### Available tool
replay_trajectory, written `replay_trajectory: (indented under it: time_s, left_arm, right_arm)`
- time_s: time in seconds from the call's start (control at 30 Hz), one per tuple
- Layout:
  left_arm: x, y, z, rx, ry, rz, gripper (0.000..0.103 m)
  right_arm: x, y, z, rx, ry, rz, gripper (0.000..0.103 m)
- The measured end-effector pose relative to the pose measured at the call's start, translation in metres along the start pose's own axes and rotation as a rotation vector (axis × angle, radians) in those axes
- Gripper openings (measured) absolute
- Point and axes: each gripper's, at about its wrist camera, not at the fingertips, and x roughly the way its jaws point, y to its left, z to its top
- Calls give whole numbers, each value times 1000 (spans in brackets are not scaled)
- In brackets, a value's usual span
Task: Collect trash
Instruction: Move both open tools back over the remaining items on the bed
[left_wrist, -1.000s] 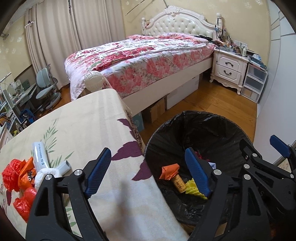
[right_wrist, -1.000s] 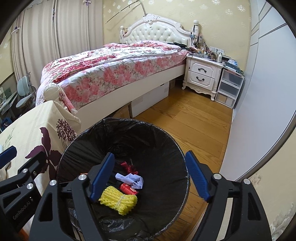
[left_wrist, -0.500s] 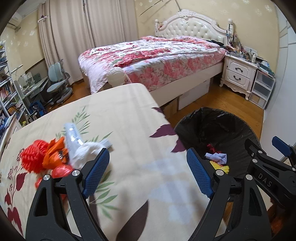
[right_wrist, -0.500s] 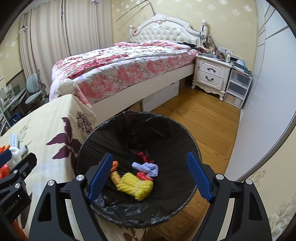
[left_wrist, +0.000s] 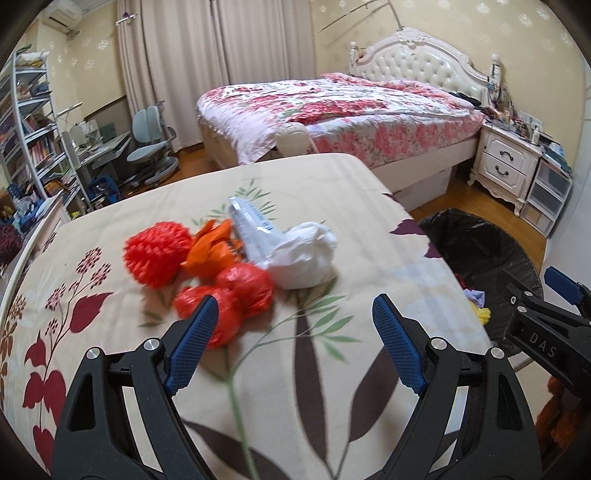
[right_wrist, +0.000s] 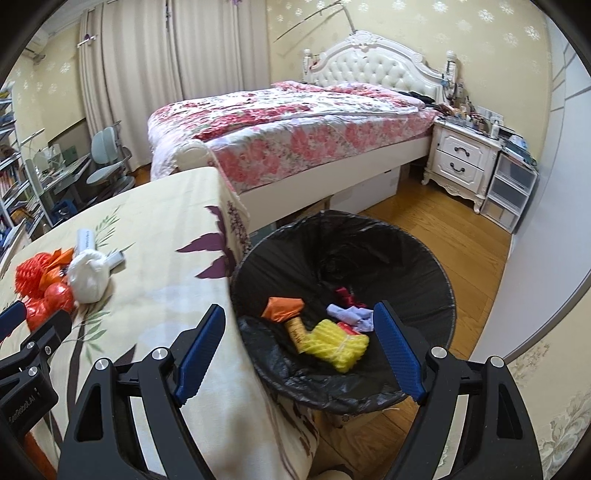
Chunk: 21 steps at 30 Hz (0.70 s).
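Beside the worktop (left_wrist: 332, 206), right of it, stands the black-lined bin (right_wrist: 436, 273). Trash remains piled at far left: white wad (left_wrist: 304, 254), red bundles (left_wrist: 243, 284). Both claws, left claw (left_wrist: 291, 343) and right claw (right_wrist: 301, 349), gape empty. Better to straddle one piece squarely before clenching.

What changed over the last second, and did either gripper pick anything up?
Both views swung from the black-lined bin toward the table. The left gripper now faces the trash pile; the right gripper straddles the table edge. Both stayed open and empty. Pile and bin contents unchanged.
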Motion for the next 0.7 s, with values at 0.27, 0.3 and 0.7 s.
replay_trajectory:
  time_s: [0.27,0.3,0.7]
  left_arm:
    - [-8,39,-16,-57,8,43,83]
    - [-7,43,-18,-65,11,44,83]
    - [20,66,-14,-106,80,-22,83]
  right_arm:
    - [-6,25,-2,-38,-2,48,80]
    - [-6,28,-2,-42,-1,53,80]
    - [0,58,-4,-96,19,109,80]
